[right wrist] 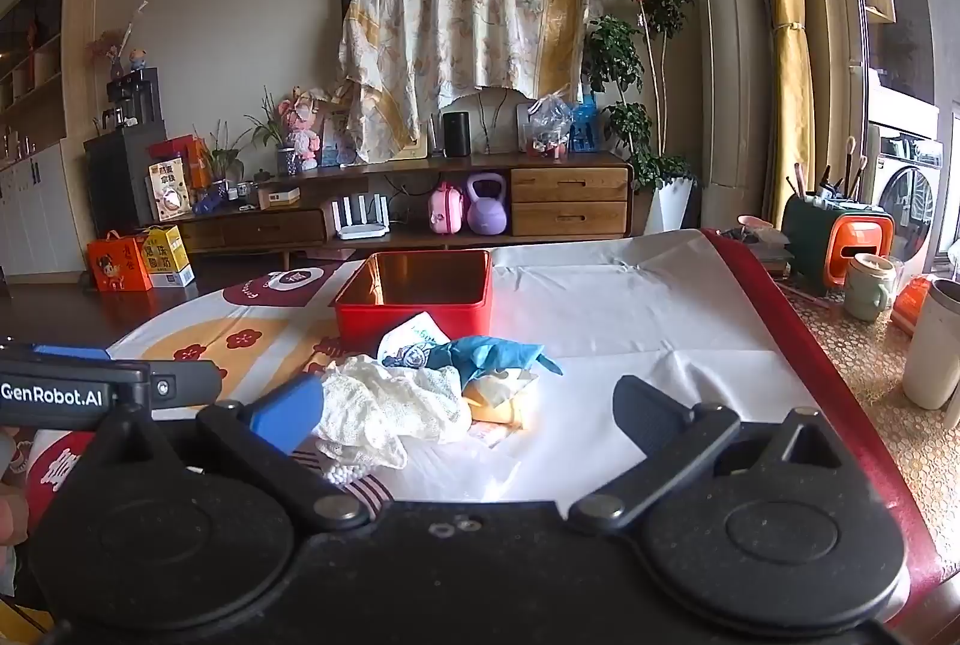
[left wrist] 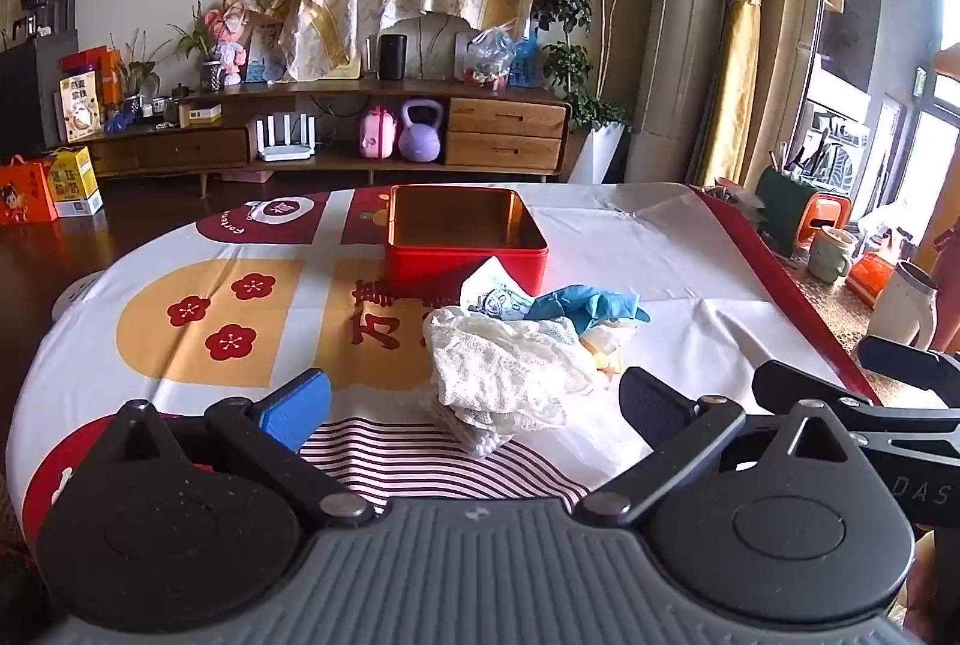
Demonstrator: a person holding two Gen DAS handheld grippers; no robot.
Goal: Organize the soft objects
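A pile of soft things lies mid-table: a white lace cloth (left wrist: 510, 369) (right wrist: 390, 405), a blue glove (left wrist: 585, 306) (right wrist: 492, 354), a white printed packet (left wrist: 495, 291) (right wrist: 411, 342) and a yellowish cloth (right wrist: 498, 399). Behind it stands an open, empty red tin box (left wrist: 465, 237) (right wrist: 414, 297). My left gripper (left wrist: 474, 402) is open, just short of the lace cloth. My right gripper (right wrist: 468, 414) is open, with the pile's near edge between its fingers; its blue left pad (right wrist: 288, 414) is beside the lace cloth. Neither holds anything.
The table has a printed white, red and gold cloth (left wrist: 210, 309). At the right edge stand a green mug (right wrist: 867, 288), a white cup (right wrist: 933, 345) and an orange-and-green holder (right wrist: 840, 237). The right gripper's arm (left wrist: 870, 393) shows at right in the left wrist view.
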